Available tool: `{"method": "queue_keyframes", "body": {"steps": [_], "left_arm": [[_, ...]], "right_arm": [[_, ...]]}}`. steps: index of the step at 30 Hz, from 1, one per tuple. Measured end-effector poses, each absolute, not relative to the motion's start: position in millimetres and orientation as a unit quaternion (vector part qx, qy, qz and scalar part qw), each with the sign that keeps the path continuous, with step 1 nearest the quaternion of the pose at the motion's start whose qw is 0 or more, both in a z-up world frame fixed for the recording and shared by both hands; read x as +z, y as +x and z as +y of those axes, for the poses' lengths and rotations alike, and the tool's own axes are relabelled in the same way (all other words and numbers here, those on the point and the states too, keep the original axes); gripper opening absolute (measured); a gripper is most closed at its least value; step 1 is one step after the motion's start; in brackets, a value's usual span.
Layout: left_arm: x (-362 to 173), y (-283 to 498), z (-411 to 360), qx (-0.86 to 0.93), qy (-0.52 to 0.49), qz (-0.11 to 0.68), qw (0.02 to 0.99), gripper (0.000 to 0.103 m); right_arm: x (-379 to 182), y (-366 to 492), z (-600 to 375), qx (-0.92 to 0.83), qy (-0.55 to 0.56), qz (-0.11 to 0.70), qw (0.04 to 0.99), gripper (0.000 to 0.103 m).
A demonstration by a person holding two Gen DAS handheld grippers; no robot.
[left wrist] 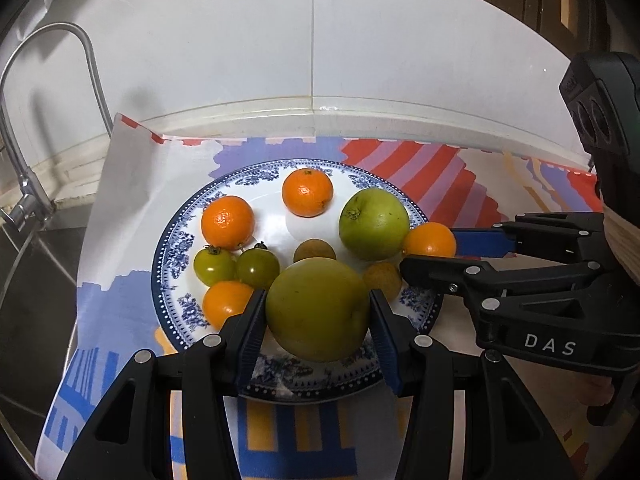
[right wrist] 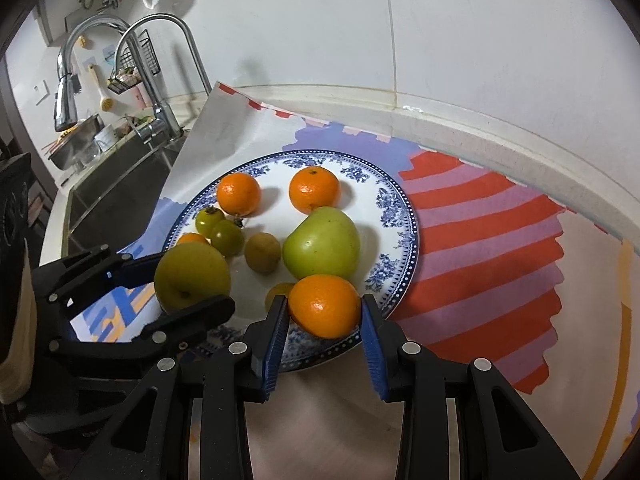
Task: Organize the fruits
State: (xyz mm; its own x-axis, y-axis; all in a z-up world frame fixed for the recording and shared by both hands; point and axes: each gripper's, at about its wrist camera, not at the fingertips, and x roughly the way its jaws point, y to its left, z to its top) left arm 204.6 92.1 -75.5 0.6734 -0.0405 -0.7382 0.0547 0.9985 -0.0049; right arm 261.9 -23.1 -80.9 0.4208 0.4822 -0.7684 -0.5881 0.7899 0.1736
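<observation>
A blue-patterned white plate (left wrist: 176,248) (right wrist: 396,208) holds the fruit. My left gripper (left wrist: 318,312) is shut on a yellow-green apple (left wrist: 318,310) (right wrist: 192,276) at the plate's near edge. My right gripper (right wrist: 324,308) (left wrist: 428,250) is shut on an orange tangerine (right wrist: 324,306) (left wrist: 430,240) at the plate's right rim. On the plate lie a second green apple (left wrist: 374,224) (right wrist: 322,242), three more tangerines (left wrist: 307,193), two green tomatoes (left wrist: 236,266) (right wrist: 220,228) and two small brown longans (left wrist: 314,250) (right wrist: 262,252).
The plate rests on a colourful striped cloth (left wrist: 440,176) (right wrist: 480,232) on a white counter against a tiled wall (left wrist: 240,60). A sink (right wrist: 116,188) with chrome faucets (right wrist: 160,80) (left wrist: 24,120) lies to the left.
</observation>
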Motion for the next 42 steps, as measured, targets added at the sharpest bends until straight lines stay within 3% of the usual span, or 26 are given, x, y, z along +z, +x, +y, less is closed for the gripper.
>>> {"method": "queue_keyframes", "body": {"steps": [13, 22, 26, 36, 42], "left_arm": [[-76, 216, 92, -0.035, 0.002, 0.408, 0.912, 0.05], [-54, 199, 97, -0.014, 0.01, 0.375, 0.927, 0.059], [-44, 190, 99, -0.004, -0.002, 0.362, 0.932, 0.061], [-10, 155, 85, -0.003, -0.016, 0.32, 0.947, 0.068], [9, 129, 69, -0.02, -0.008, 0.297, 0.955, 0.072]], "right_arm": [[-87, 280, -17, 0.326, -0.047, 0.443, 0.834, 0.037], [-84, 274, -18, 0.328, -0.049, 0.435, 0.837, 0.039], [-78, 266, -21, 0.324, -0.05, 0.426, 0.843, 0.051], [-42, 225, -57, 0.27, -0.032, 0.39, 0.88, 0.053], [-15, 191, -87, 0.222, -0.021, 0.352, 0.909, 0.062]]}}
